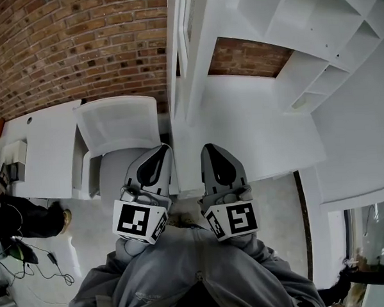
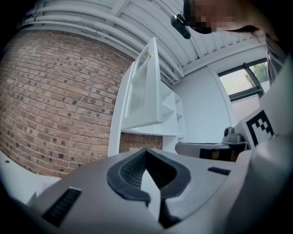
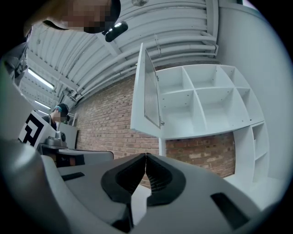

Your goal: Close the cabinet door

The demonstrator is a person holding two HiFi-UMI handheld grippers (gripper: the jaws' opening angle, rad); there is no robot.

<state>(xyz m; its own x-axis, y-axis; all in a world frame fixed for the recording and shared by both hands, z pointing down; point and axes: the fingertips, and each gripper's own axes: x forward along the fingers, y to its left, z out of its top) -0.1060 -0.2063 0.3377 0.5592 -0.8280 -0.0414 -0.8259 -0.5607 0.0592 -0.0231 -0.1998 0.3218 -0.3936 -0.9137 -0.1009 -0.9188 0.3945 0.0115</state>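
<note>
**Left gripper** (image 2: 146, 151): jaws together, tips meeting, nothing between them. It is held low in front of the counter (image 1: 254, 124) edge. Its body fills the lower half of its own view and hides everything below.

**Right gripper** (image 3: 145, 155): jaws together and empty. It sits just beside the left gripper and touches nothing.

**Cabinet door** (image 3: 145, 91): white with a ribbed panel, standing wide open from the left edge of the cabinet (image 3: 206, 98). It is above the counter and well apart from both grippers. The head view shows it almost edge-on, with its top cut off by the frame. A small fitting on its edge is too small to identify.

**Cabinet**: white open compartments, and their contents cannot be seen. The right side runs out of the right gripper view.

**Brick wall** (image 1: 64, 47): runs behind the counter and shows below the cabinet.

**Chair** (image 1: 117, 125): white, at the counter's left end. Its seat is partly hidden by the left gripper.

**Grey sleeves** (image 1: 186, 278): the hands are covered by the marker cubes.

**Window** (image 2: 242, 82): partly blocked by the other gripper.
</note>
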